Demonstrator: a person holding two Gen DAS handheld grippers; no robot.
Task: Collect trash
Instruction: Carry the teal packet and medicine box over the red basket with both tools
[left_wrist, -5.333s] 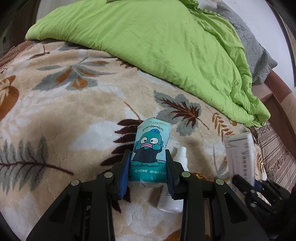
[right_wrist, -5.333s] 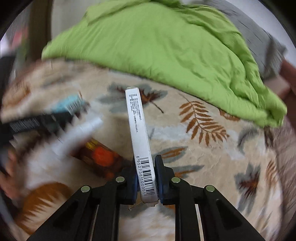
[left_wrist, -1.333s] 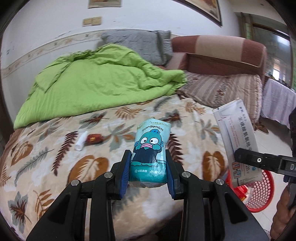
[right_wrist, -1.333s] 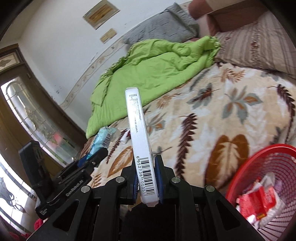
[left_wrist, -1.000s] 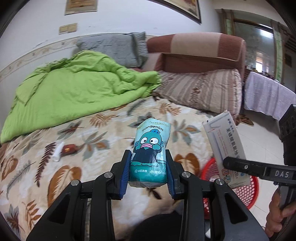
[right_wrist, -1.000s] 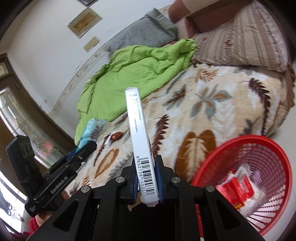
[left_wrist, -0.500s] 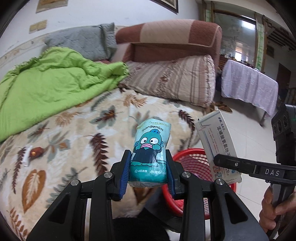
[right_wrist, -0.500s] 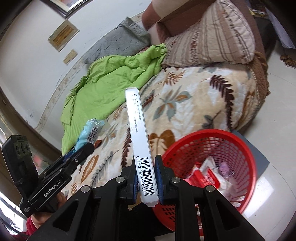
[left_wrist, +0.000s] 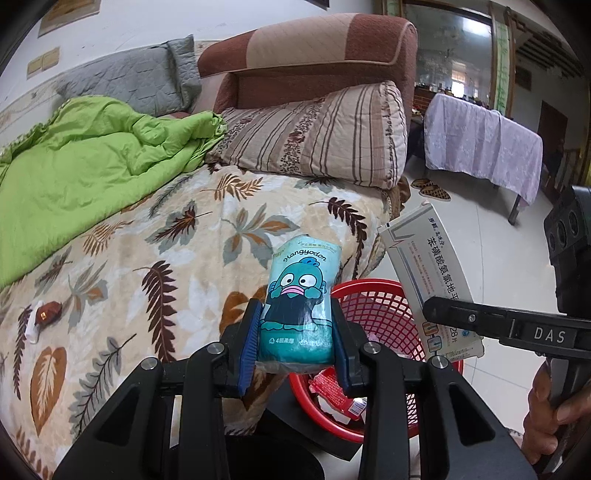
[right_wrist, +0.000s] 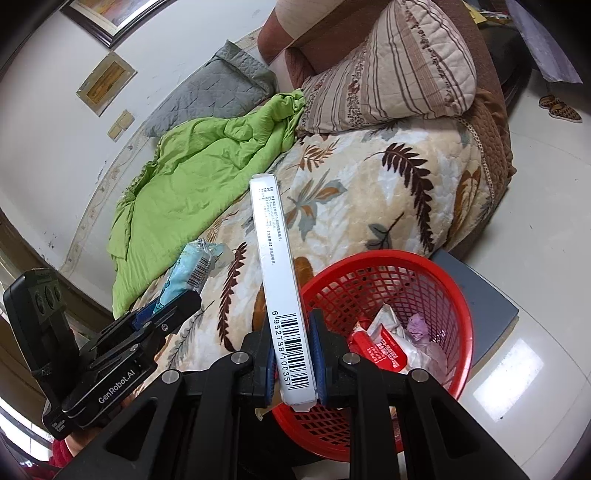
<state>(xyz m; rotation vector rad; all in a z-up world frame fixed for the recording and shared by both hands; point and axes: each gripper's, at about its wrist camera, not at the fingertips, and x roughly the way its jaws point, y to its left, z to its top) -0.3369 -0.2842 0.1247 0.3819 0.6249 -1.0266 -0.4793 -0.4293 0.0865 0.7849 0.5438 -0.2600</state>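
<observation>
A teal tissue pack (left_wrist: 297, 306) printed with a cartoon fish figure is pinched upright between the blue-padded fingers (left_wrist: 248, 343) of the left gripper (left_wrist: 295, 354), its lower half pressed from both sides and its top standing free above them. In the left wrist view the pack is seen in front of the near corner of the bed (left_wrist: 147, 258), where the leaf-patterned blanket (left_wrist: 207, 236) falls over the edge, and just beside the rim of a red mesh basket (left_wrist: 373, 291) that stands on the pale tiled floor (left_wrist: 480, 236). A flat white medicine box (right_wrist: 282, 288) with a barcode on its narrow side is clamped on edge between the nearly closed fingers (right_wrist: 317, 354) of the right gripper (right_wrist: 293, 363); it is held upright at the left rim of the basket, and it is also seen from the side in the left wrist view, above the basket's right rim. Inside the basket a red wrapper (right_wrist: 380, 350), clear plastic and a small purple scrap (right_wrist: 417, 326) are seen. On the blanket toward the left edge of the bed a small white bottle (left_wrist: 31, 328) and a dark red packet (left_wrist: 48, 310) lie touching each other. A crumpled green quilt (left_wrist: 85, 166) covers the far side of the bed, with a striped pillow (left_wrist: 325, 133) and a grey pillow (left_wrist: 136, 81) at the head
</observation>
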